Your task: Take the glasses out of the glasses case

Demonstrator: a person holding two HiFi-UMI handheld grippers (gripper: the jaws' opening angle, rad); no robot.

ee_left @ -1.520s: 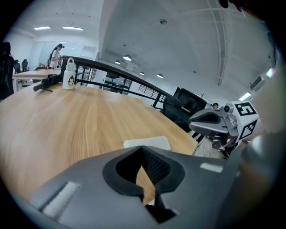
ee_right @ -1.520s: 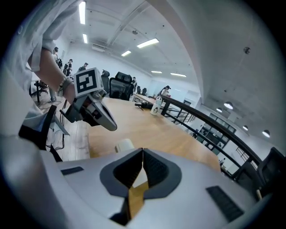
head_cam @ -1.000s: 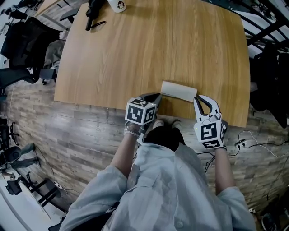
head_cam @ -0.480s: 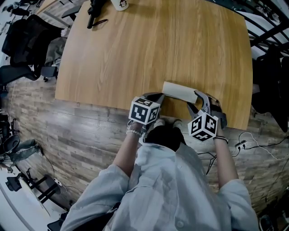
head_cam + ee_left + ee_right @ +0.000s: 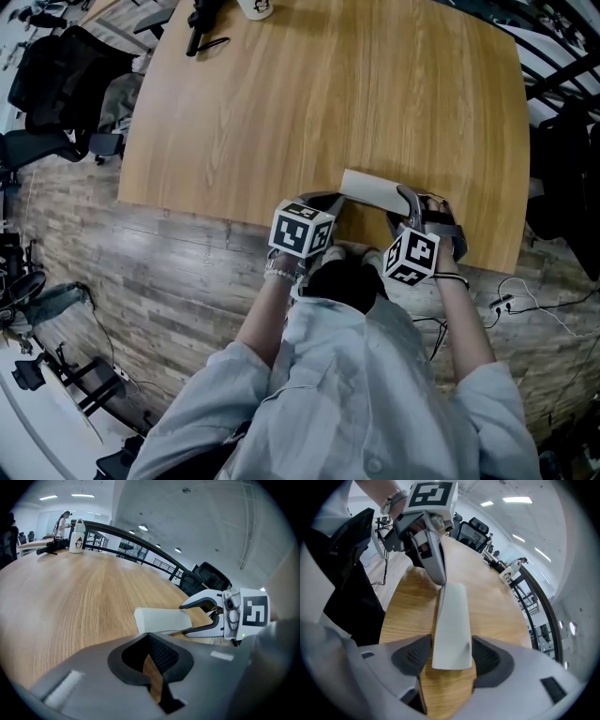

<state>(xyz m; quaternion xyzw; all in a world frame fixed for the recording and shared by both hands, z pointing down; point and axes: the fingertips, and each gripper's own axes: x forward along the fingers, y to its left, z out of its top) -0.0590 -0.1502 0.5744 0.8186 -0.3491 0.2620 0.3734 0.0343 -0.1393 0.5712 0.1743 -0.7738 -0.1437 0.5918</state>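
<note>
**While the glasses case (image 5: 375,192) sat closed, a claw was parked at each end**

So the white case lay flat, and its near end sat right between the jaws of the right claw (image 5: 451,656). Those jaws had just been opening and stood wide, one pad just beside each long side of the case, and I couldn't see either pressing on it. From that claw the case ran straight away, and its far end met the tip of the left claw (image 5: 333,199). That one's jaws were drawn nearly together with nothing between them, just a sliver of wood showing through. The case was just ahead of its tips, a bit to the right. Under both claws was the wooden table (image 5: 328,94). Well beyond the left claw, a white bottle (image 5: 77,529) stood upright at the far edge.
</note>
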